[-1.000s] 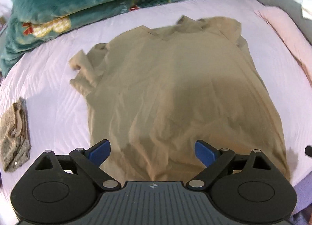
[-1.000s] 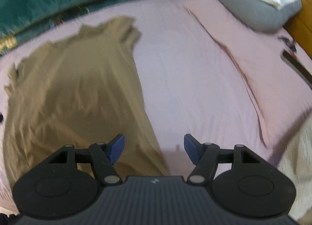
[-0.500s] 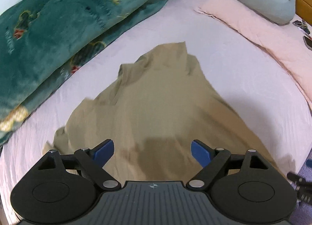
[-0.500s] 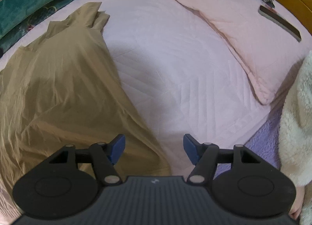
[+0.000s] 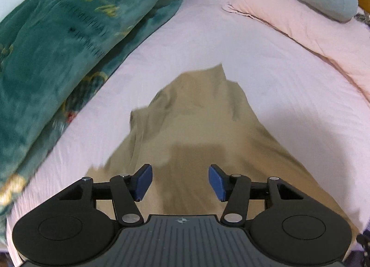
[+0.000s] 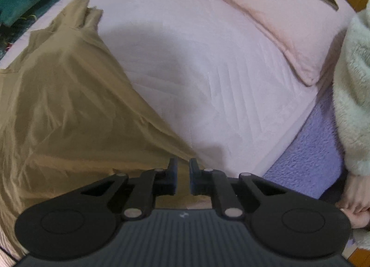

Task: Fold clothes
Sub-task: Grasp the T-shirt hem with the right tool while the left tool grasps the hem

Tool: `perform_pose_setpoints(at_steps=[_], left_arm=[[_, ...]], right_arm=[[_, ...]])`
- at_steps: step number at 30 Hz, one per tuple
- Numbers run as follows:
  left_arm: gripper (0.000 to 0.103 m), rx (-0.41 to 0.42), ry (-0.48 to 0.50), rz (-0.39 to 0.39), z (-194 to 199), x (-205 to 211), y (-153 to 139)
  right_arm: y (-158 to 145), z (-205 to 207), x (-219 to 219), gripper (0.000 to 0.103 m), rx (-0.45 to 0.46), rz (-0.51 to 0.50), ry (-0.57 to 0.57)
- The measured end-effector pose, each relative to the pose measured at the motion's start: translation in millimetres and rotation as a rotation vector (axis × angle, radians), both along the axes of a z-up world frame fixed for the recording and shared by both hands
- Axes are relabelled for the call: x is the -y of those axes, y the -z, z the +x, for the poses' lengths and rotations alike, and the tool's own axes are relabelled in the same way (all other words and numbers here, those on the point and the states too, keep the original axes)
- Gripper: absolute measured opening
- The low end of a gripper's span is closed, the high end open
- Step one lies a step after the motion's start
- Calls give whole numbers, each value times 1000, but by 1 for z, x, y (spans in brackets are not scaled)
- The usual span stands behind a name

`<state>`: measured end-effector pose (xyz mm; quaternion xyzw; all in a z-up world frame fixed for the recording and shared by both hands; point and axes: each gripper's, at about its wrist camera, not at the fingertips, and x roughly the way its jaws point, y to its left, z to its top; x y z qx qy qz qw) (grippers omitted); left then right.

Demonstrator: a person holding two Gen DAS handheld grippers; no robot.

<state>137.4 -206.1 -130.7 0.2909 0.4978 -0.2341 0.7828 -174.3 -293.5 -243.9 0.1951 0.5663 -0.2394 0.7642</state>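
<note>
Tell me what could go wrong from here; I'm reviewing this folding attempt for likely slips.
The right gripper is nearly closed at the tan shirt's hem corner; whether it holds cloth is unclear, so a lift could leave the shirt behind. The left gripper is open, so lifting one corner may drag and wrinkle the shirt.

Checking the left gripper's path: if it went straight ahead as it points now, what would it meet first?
Most likely the tan shirt: the left gripper is open with cloth filling the gap between its fingers and running on ahead. Past the shirt's far tip lies pink sheet. Its height above the cloth is unclear.
</note>
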Motion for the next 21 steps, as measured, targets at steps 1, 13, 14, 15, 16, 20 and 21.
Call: perform_pose_setpoints(at_steps=[1, 13, 14, 15, 16, 20, 21], left_arm=[[54, -1, 9, 4, 8, 10, 5], [56, -11, 45, 30, 84, 116, 62], [56, -20, 39, 39, 87, 119, 69], [56, -30, 33, 44, 90, 122, 76], [56, -43, 30, 43, 93, 123, 82], [56, -65, 47, 46, 93, 132, 101], [56, -71, 53, 48, 92, 134, 105]], right_arm=[[6, 3, 1, 12, -7, 4, 5], [25, 39, 31, 17, -45, 43, 31], [27, 41, 32, 17, -46, 51, 30], [27, 41, 31, 17, -44, 62, 29], [26, 42, 31, 17, -39, 69, 29], [25, 43, 25, 21, -22, 86, 5], [27, 44, 24, 22, -24, 87, -7]])
